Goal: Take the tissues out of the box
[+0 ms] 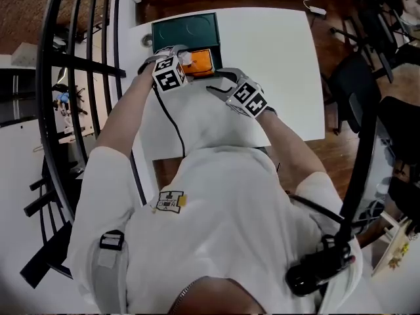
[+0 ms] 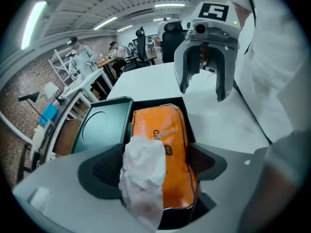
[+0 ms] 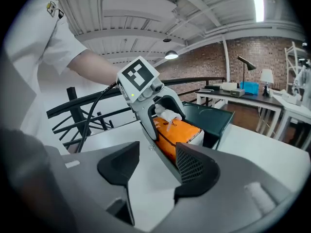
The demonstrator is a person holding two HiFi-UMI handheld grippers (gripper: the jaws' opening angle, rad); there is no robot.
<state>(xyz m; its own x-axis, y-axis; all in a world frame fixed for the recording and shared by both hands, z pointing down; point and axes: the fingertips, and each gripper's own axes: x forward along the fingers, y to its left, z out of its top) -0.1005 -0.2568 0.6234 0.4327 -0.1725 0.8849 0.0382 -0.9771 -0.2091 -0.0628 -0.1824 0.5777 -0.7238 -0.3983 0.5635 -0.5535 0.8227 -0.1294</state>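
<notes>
Left hand-held gripper [image 2: 154,165]: hovering low over the box, its jaws standing wide and straddling the orange tissue pack. Whether the pads are pressing the pack's sides is not clear.
Right hand-held gripper [image 3: 156,171]: hanging just above the bare counter with its jaws spread and nothing lying between them. It is pointing toward the left hand-held gripper.
Orange tissue pack [image 2: 170,140]: lying flat inside the open box, toward the far left part of the counter as the person is seeing it.
Long axis of the pack: running side to side across the person, in line with the left hand-held gripper's jaws. Its far end is facing roughly toward the right hand-held gripper.
White tissue [image 2: 143,171]: sticking up, crumpled, out of the pack's top at the end nearest the left hand-held gripper's camera, sitting between those jaws.
Box [image 2: 155,102]: dark, resting on the counter and holding the pack.
Lid [image 2: 99,125]: dark green with a round recess, lying open beside the box on the side away from the person.
Counter [image 2: 218,125]: white, carrying the box.
Person: wearing a white short-sleeved top and standing at the counter's near edge.
</notes>
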